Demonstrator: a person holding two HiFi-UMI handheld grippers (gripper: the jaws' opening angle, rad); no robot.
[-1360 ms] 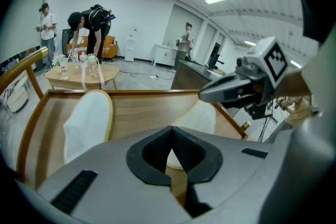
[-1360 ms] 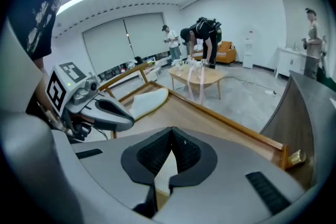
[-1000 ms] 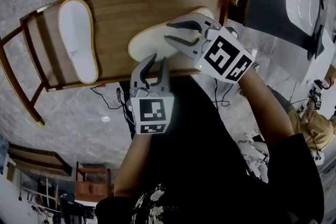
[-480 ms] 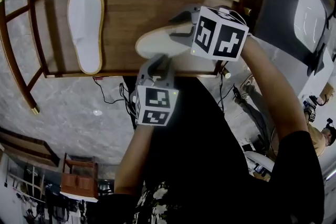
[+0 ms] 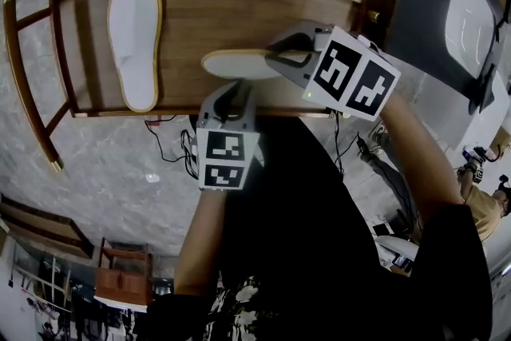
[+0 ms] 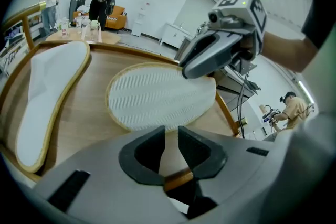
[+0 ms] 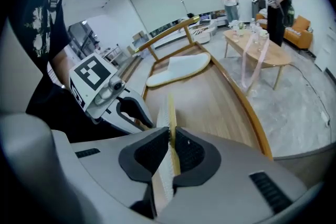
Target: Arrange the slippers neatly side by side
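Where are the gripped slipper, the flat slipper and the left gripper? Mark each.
gripped slipper [image 6: 157,97]: left gripper view, middle of ribbed sole.
flat slipper [image 5: 134,40]: head view, its white middle.
left gripper [image 6: 168,136]: left gripper view, between its fingertips.

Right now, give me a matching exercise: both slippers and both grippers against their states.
1 left slipper
2 right slipper
3 left gripper
4 right gripper

A jaws apart, empty
B flat on the bench
C tipped up, ribbed sole showing
D clamped on a slipper

Pairs: 1-B, 2-C, 3-A, 4-D. The right gripper's jaws have just been closing, the slipper's edge between them.
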